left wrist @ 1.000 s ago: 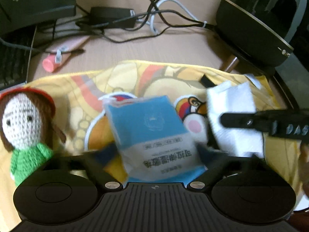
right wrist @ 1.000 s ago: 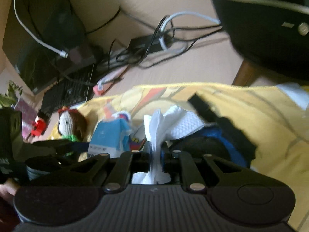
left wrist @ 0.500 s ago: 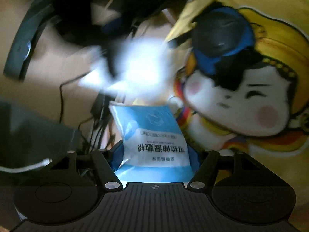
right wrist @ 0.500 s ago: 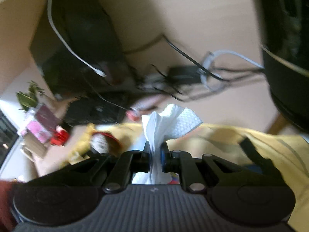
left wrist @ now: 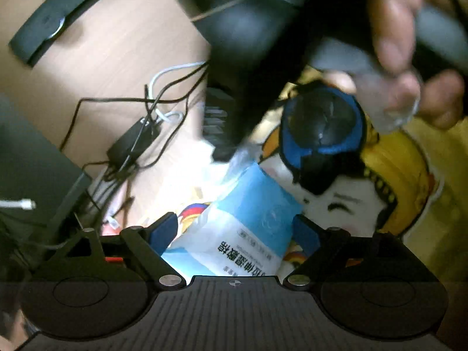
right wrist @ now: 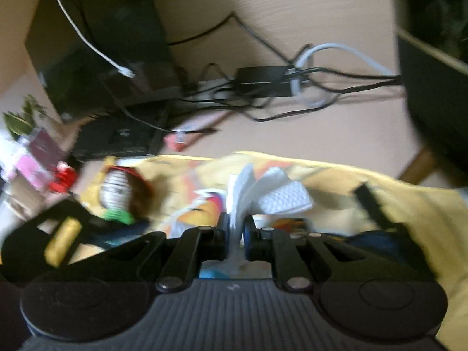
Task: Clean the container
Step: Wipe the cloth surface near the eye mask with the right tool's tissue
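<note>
My left gripper (left wrist: 234,228) is closed on a blue and white wipe packet (left wrist: 248,228) and holds it over the yellow cartoon cloth (left wrist: 409,181). My right gripper (right wrist: 235,228) is shut on a folded white wipe (right wrist: 263,193) that sticks up between its fingers. In the left wrist view the other hand (left wrist: 395,38) and its black gripper body (left wrist: 251,58) hang blurred above the cloth. I cannot pick out the container itself.
A crocheted doll (right wrist: 122,196) lies on the cloth's left end. Tangled cables and a black power adapter (right wrist: 263,80) lie on the wooden desk behind. A dark monitor (right wrist: 96,38) stands back left; a black appliance (right wrist: 433,87) at right.
The left gripper has swung and tilted with the packet, which has shifted to an angle in its jaws. The right gripper rose with the wipe, then dropped back toward the cloth.
</note>
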`<state>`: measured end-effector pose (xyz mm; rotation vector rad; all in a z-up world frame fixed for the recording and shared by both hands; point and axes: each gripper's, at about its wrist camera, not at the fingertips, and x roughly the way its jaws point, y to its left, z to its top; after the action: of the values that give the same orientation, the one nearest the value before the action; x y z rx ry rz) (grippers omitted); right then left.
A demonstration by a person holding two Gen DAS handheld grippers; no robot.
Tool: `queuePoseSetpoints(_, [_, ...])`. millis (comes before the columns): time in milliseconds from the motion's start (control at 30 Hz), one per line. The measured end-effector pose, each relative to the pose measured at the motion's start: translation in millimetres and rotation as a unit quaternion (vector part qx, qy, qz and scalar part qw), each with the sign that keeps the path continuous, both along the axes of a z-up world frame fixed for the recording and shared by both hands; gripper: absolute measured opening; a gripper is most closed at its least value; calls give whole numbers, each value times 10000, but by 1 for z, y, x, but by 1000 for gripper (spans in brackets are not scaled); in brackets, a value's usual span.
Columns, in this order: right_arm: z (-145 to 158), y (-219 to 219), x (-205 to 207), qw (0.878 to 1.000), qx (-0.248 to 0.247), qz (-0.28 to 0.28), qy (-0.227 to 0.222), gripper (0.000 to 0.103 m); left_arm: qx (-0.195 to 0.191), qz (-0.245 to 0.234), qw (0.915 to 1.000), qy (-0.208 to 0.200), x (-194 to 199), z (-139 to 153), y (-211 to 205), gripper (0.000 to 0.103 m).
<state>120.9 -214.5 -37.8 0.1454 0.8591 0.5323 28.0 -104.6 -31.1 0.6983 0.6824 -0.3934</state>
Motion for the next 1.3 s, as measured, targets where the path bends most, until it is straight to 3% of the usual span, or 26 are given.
queuePoseSetpoints(167, [-1,-15,-1,9998,-27,-175,60,12,-1254,31,9905,562,0,24,20,94])
queuePoseSetpoints(233, [6,-17,-5,9998,78,-175,-4,12,-1383,-7,9881,671,0,25,17,94])
queuePoseSetpoints(400, [35,-18,-23,9942,977,435,-54,12,-1238,-16,9900,681,-1,26,10,94])
queuePoseSetpoints(533, [26,-17,-33,9895,1188,729,377,12,-1217,120,9901,685,1,33,14,97])
queuePoseSetpoints(733, [-1,-30,-36,9924,874,462,738,12,-1095,-49,9908,799,-3,33,7,97])
queuePoseSetpoints(967, [-4,-38,-36,9939,764,313,729,12,-974,-240,9901,987,-3,28,6,98])
queuePoseSetpoints(1267, [-3,-42,-34,9952,702,141,662,14,-433,-870,9845,1462,-8,6,14,98])
queuePoseSetpoints(1300, [-2,-44,-33,9952,732,83,651,14,-414,-823,9857,1414,-9,2,14,86])
